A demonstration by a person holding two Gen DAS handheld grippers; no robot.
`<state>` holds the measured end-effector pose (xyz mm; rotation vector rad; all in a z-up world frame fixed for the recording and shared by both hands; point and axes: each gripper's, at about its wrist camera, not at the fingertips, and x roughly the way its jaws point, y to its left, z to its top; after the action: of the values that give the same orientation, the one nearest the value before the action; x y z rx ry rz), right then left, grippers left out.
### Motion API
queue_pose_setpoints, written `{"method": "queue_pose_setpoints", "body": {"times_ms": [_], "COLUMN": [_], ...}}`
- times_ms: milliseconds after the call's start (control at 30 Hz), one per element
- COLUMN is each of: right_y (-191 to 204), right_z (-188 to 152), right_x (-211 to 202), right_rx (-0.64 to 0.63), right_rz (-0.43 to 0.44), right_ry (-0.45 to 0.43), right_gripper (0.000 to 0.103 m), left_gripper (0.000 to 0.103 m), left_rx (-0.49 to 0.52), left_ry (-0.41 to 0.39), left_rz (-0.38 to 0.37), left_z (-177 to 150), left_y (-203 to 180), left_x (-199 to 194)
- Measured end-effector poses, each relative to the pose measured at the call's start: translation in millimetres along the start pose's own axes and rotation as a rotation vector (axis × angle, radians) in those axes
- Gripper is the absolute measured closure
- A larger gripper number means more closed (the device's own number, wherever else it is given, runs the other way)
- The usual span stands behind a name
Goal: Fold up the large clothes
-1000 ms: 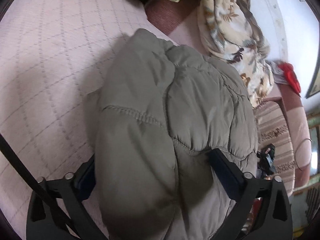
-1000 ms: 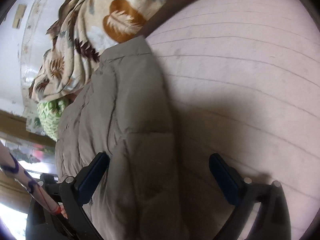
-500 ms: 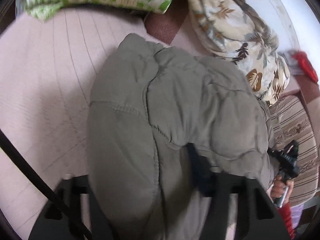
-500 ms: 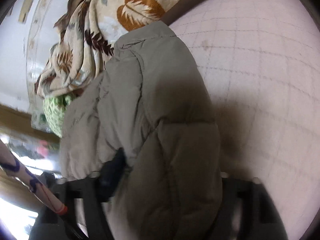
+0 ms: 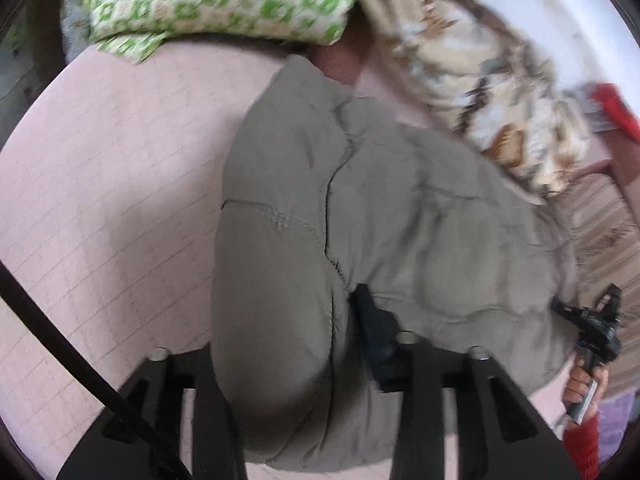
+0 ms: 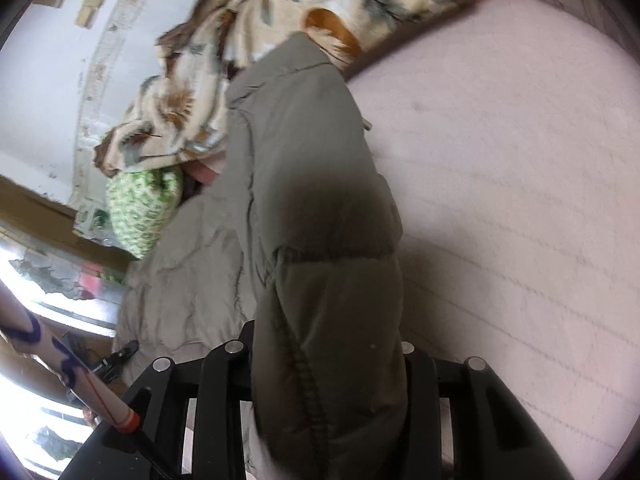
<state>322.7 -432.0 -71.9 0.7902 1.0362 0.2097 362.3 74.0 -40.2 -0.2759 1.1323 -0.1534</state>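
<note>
Both grippers, left gripper (image 5: pixel 296 360) and right gripper (image 6: pixel 328 364), are pinching the padded grey jacket (image 5: pixel 380 220), which is lying on the pink quilted bed (image 5: pixel 112 200). A green pillow (image 5: pixel 216 0) and leaf-print blanket (image 5: pixel 480 92) are crowding its far edge.

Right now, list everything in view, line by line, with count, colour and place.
padded jacket: one, grey-olive, bunched on the bed, pinched at both ends
bed cover: one, pale pink quilted, under the jacket
pillow: one, green and white, at the bed's far end
leaf-print blanket: one, cream and brown, heaped along the wall
red cloth: one, beyond the blanket
left gripper: black, shut on the jacket
right gripper: black, shut on the jacket
</note>
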Motion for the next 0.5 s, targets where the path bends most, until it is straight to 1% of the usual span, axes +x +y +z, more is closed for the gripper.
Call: {"method": "queue_pose_setpoints", "body": {"times_ms": [33,67,100,133,167,233,333,367,400,467,500], "right_y": [-8.1,-15.4,-24.9,-29.4,-32.0,-30.9,-15.9,-9.8,-5.2,9.5,19.0], "right_z": [-2.9,-4.9,-7.5,-8.4,-8.4,-8.0,-5.6,-5.2,-5.1,-7.0,-8.7], "right_x": [5.5,9.8,12.9,14.2,14.4,7.1,-14.9,-26.2,-38.8,-62.8,-69.8], "right_rx": [0.016,0.035,0.070,0.096,0.118,0.140,0.078,0.049,0.022,-0.038,-0.068], "right_rz": [-0.021,-0.041,-0.067,-0.078,-0.087,-0.118,-0.192,-0.229,-0.277,-0.365,-0.408], "right_ry": [0.005,0.007,0.004,-0.003,-0.010,-0.037,-0.096,-0.134,-0.176,-0.251,-0.275], "right_gripper": [0.057,0.047,0.042,0.032,0.025,0.024,0.024,0.023,0.022,0.021,0.021], "left_gripper": [0.055,0.053,0.052,0.052,0.052,0.052,0.052,0.052,0.051,0.050,0.049], "left_rx": [-0.008,-0.026,-0.047,-0.069,-0.085,-0.082,-0.065,-0.060,-0.045,-0.034,-0.036], "left_ry": [0.006,0.015,0.022,0.027,0.026,-0.009,-0.034,-0.050,-0.064,-0.076,-0.073], "left_rz": [0.002,0.002,-0.009,-0.021,-0.028,-0.027,0.001,0.043,0.102,0.134,0.137], "left_z": [-1.3,0.4,2.4,4.4,6.0,8.8,7.0,5.5,3.8,1.6,1.1], "left_y": [4.1,8.8,12.3,15.0,16.4,16.4,16.4,17.6,19.9,26.0,28.7], "left_x": [2.4,6.6,7.4,6.3,3.5,-10.1,-21.8,-24.6,-26.4,-25.6,-23.5]}}
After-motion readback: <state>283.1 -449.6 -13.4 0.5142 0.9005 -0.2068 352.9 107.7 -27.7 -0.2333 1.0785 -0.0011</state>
